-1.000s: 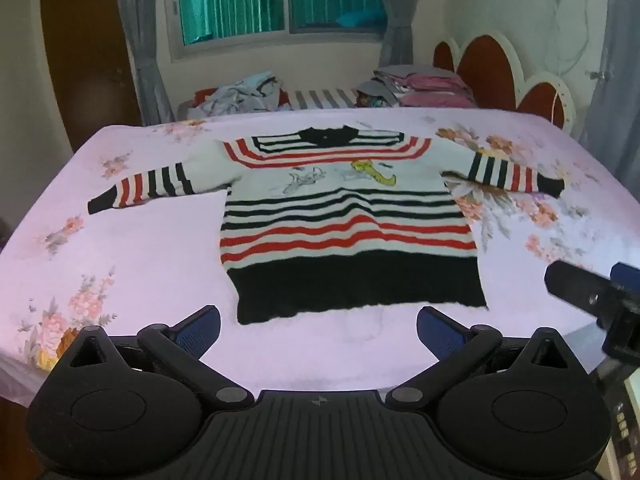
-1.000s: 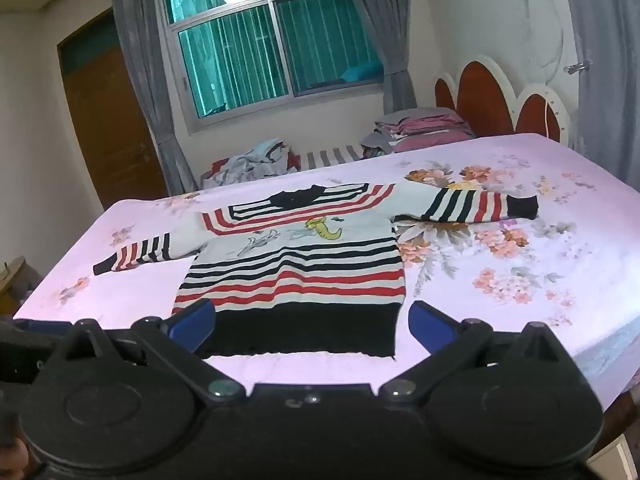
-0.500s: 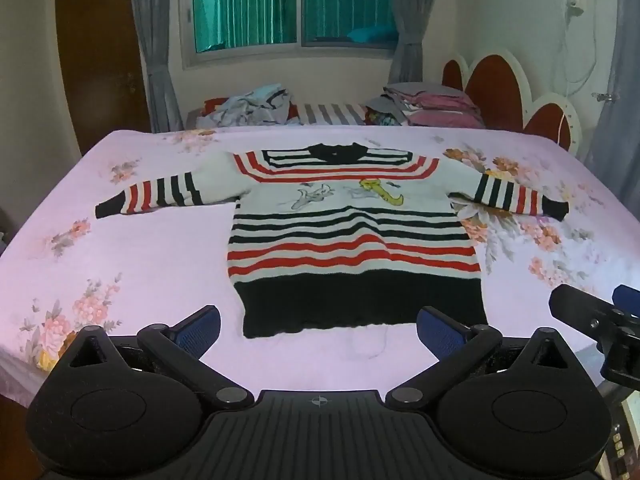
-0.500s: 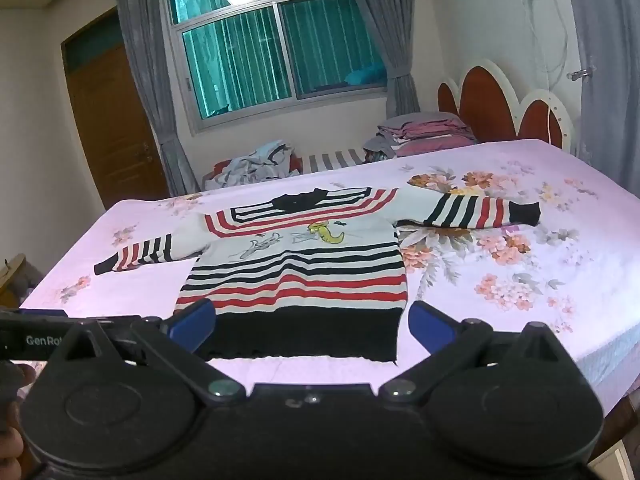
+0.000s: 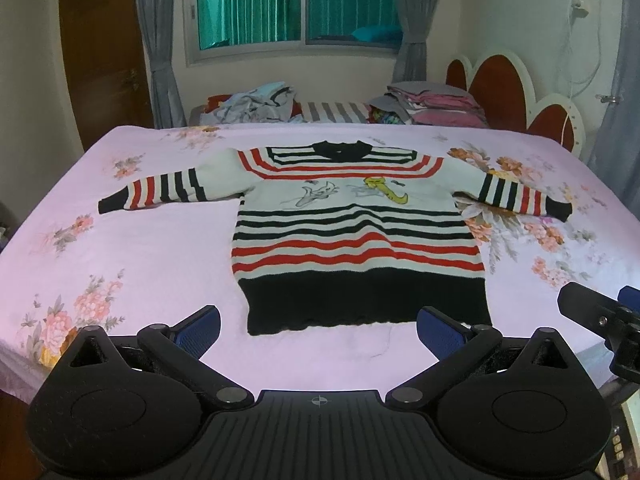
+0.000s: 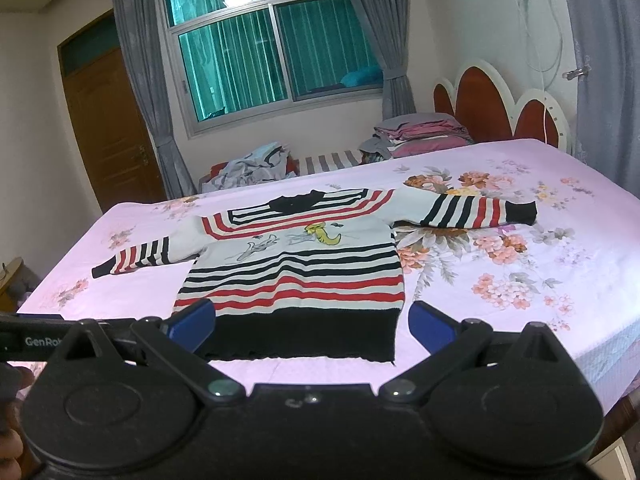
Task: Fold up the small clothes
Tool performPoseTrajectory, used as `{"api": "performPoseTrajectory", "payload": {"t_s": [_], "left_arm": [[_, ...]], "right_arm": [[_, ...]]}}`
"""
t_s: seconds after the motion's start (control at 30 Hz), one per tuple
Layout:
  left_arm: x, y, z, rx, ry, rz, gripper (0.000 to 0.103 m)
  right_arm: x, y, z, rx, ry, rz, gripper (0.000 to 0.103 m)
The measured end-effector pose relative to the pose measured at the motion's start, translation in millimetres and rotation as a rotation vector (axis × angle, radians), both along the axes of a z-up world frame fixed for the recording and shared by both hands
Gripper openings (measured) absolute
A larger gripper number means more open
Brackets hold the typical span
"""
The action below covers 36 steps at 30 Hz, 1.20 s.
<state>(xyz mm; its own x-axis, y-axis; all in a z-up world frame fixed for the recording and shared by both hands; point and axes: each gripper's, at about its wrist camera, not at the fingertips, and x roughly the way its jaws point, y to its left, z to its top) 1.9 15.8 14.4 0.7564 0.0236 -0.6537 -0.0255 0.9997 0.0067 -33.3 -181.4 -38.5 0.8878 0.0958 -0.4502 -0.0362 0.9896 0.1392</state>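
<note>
Striped sweater (image 5: 356, 236) flat, beyond left tool (image 5: 318, 330)

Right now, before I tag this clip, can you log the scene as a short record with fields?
garment: striped sweater, flat, front up, both sleeves spread out
surface: bed with pink floral sheet
fold progress: none visible
left tongs: open, empty, short of the black hem
right tongs: open, empty, near the hem
background: loose clothes pile, folded stack beyond the bed
</note>
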Motion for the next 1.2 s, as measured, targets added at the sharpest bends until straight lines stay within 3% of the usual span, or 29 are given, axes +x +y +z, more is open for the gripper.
{"api": "performPoseTrajectory", "payload": {"t_s": [1.2], "left_arm": [[11, -2, -5, 0.017, 0.015, 0.004, 0.103]], "right_arm": [[11, -4, -2, 0.005, 0.020, -0.001, 0.103]]}}
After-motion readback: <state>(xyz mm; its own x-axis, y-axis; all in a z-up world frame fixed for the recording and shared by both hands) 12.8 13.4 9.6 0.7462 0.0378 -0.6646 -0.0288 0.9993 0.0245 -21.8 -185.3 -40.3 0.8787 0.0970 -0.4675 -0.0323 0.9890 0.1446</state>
